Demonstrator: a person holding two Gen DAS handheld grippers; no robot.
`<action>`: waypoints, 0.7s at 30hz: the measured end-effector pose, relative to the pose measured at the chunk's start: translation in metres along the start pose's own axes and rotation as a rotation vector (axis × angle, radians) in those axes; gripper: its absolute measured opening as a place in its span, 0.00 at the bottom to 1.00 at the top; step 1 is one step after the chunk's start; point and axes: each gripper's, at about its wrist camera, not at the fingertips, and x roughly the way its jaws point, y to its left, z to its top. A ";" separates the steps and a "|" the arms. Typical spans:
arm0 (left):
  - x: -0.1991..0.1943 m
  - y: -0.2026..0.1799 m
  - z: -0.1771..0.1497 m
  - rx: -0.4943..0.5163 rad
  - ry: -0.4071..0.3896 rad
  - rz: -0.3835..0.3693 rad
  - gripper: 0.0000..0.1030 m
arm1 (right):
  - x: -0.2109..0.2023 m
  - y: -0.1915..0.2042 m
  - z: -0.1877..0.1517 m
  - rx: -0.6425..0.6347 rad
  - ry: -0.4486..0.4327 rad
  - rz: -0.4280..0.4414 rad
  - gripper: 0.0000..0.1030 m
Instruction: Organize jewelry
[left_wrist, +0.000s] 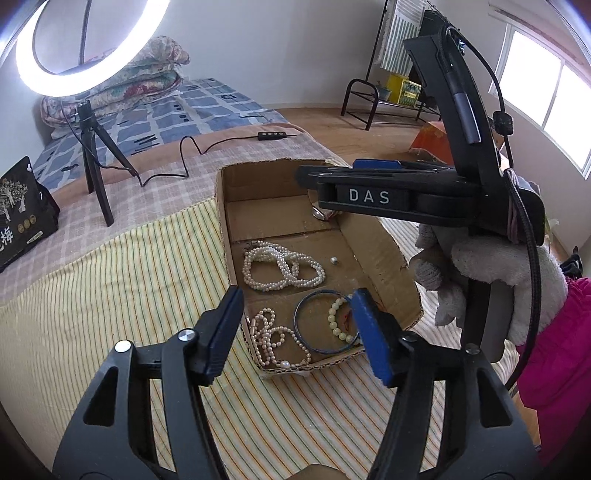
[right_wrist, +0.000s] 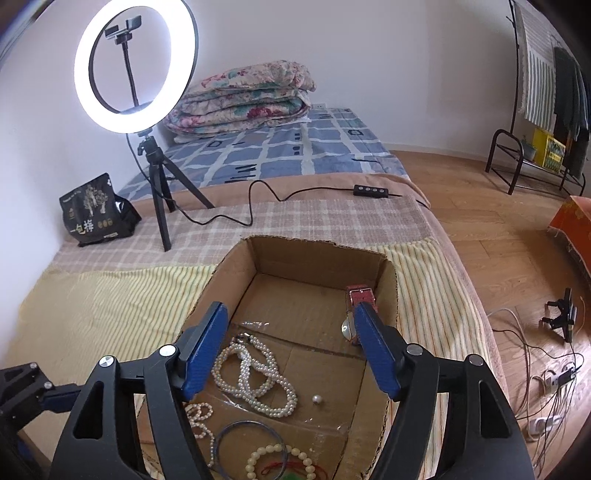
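An open cardboard box (left_wrist: 380, 236) (right_wrist: 314, 258) lies on the striped bedspread and holds the jewelry. Inside are a white pearl necklace (left_wrist: 280, 267) (right_wrist: 258, 373), a pinkish pearl strand (left_wrist: 267, 338) (right_wrist: 201, 417), a blue bangle (left_wrist: 301, 306) (right_wrist: 236, 428), a pale green bead bracelet (left_wrist: 334, 317) (right_wrist: 269, 452), a loose pearl (left_wrist: 333, 260) (right_wrist: 316, 398) and a red-strapped watch (right_wrist: 360, 295) (left_wrist: 319, 213) at the far right. My left gripper (left_wrist: 295, 299) is open above the box's near end, holding nothing. My right gripper (right_wrist: 290, 310) (left_wrist: 310, 173) is open over the far end by the watch, also holding nothing.
A ring light on a tripod (right_wrist: 162, 192) stands behind the box, its cable and remote (right_wrist: 371, 190) trailing across the bed. A black snack bag (right_wrist: 98, 210) and a folded quilt (right_wrist: 247, 99) lie further back. A gloved hand (left_wrist: 491, 280) holds the right gripper. Cables (right_wrist: 546, 387) lie on the floor.
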 end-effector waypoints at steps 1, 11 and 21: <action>-0.001 0.000 0.001 0.003 -0.001 0.001 0.64 | 0.000 0.000 0.001 0.001 0.001 -0.008 0.70; -0.003 0.004 -0.001 0.010 0.004 0.027 0.67 | -0.003 0.002 0.002 0.002 -0.004 -0.043 0.76; -0.021 0.008 -0.002 0.010 -0.026 0.050 0.68 | -0.023 0.008 0.003 0.003 -0.028 -0.057 0.76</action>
